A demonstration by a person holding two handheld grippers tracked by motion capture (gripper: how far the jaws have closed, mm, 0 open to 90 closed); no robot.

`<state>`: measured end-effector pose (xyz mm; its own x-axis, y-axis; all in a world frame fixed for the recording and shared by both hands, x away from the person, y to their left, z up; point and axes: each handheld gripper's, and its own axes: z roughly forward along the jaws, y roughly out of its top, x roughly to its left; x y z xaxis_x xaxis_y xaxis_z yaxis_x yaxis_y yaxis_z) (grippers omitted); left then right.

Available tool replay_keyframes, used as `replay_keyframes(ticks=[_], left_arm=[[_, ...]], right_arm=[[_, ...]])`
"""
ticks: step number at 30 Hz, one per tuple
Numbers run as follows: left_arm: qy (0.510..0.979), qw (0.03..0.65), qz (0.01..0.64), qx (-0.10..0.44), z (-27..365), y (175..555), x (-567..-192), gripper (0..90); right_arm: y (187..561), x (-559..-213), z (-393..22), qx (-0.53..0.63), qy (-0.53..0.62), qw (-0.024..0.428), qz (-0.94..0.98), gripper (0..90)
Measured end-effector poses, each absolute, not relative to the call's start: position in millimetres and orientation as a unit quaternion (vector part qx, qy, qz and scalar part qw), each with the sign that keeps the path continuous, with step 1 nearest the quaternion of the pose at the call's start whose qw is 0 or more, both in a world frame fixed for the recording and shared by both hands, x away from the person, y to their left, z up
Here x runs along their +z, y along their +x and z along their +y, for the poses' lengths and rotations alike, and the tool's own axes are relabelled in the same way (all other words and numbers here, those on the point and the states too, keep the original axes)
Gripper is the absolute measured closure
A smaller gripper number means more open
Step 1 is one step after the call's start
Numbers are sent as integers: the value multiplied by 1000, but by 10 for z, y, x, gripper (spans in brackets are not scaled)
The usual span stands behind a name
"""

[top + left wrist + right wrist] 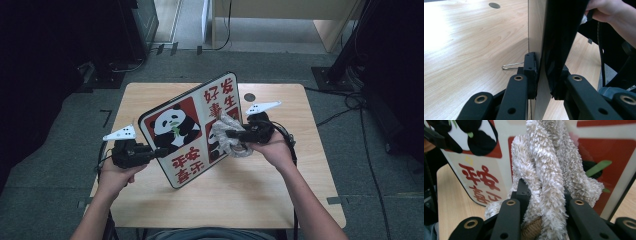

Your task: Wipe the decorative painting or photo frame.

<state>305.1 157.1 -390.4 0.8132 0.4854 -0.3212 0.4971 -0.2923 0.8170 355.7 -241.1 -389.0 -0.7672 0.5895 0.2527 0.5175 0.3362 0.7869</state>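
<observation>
Wood table on grey floor, cables off to the sides. Left gripper is clamped on the lower-left edge of the panda board, holding it up on edge and tilted; in the left gripper view the jaws pinch the board from both faces. Right gripper is clamped on a bunched fluffy cloth, which is pressed against the board's printed face near the right-hand panels; the right gripper view has the cloth packed between the jaws with the board just behind. Step looks like wiping the board face. To do it well: keep the left grip firm and steady so the board doesn't pivot under the push, lean the board slightly into the cloth, run long overlapping strokes, keep the black jaws off the print so just cloth touches. Risk: pushing too hard near the free edge twists the board out of the clamp. A metal clip lies on the table; keep clear.
</observation>
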Motion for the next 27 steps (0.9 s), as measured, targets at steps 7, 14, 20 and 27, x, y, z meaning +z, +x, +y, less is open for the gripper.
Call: replay_keyframes(ticks=[7,14,20,27], left_arm=[[803,511,306,-4,1568,3048,-3905,786],[804,511,305,-4,1567,3048,-3904,786],[803,511,306,-6,1568,3044,-3904,785],[804,511,304,-8,1573,3049,-3908,783]], right_arm=[[3535,-4013,-2428,461,342,35,818,727],[3518,-4122,-2429,450,345,30,823,727],[3505,-4203,-2430,448,350,26,822,727],[3476,-4358,-2423,434,355,20,828,727]])
